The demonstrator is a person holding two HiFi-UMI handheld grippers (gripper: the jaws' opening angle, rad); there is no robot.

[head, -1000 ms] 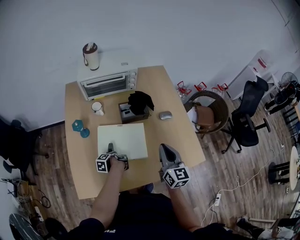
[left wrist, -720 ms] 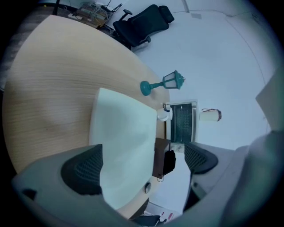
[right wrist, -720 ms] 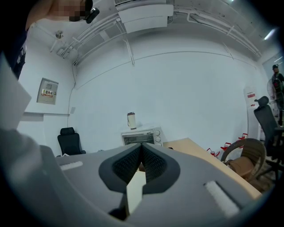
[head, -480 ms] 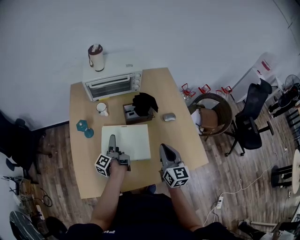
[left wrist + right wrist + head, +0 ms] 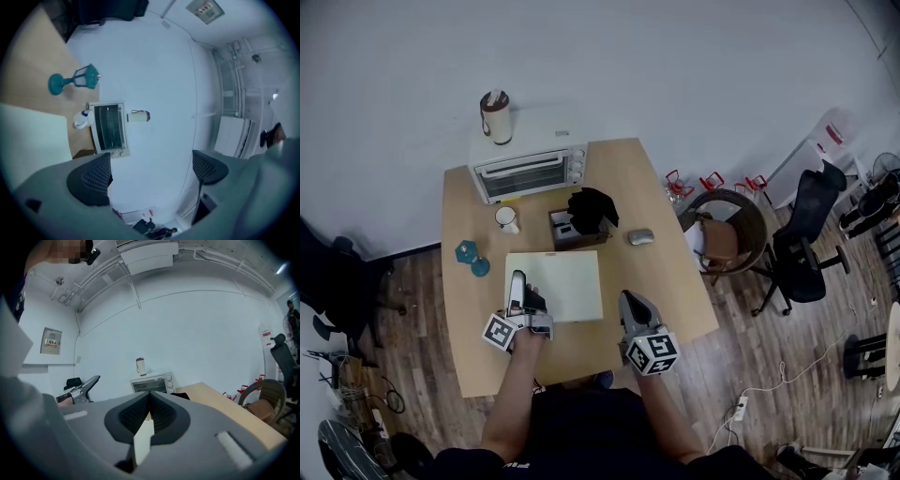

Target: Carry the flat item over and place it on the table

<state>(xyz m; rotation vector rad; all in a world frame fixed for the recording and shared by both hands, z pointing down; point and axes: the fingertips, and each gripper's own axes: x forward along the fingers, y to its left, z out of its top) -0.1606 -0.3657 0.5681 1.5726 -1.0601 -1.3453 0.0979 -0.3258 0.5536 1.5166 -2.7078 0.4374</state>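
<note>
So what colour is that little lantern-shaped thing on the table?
The ornament is teal all over; the left gripper view shows it best.

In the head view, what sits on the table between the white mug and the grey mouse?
A small brown box with a black item on it sits between mug and mouse; the head view shows it.

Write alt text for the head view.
A person at a wooden table, seen from above, with a flat white board on it. The open, empty left gripper, jaws just closing slightly, is over the board's near left corner; the right gripper, shut, is beyond its right edge.
</note>
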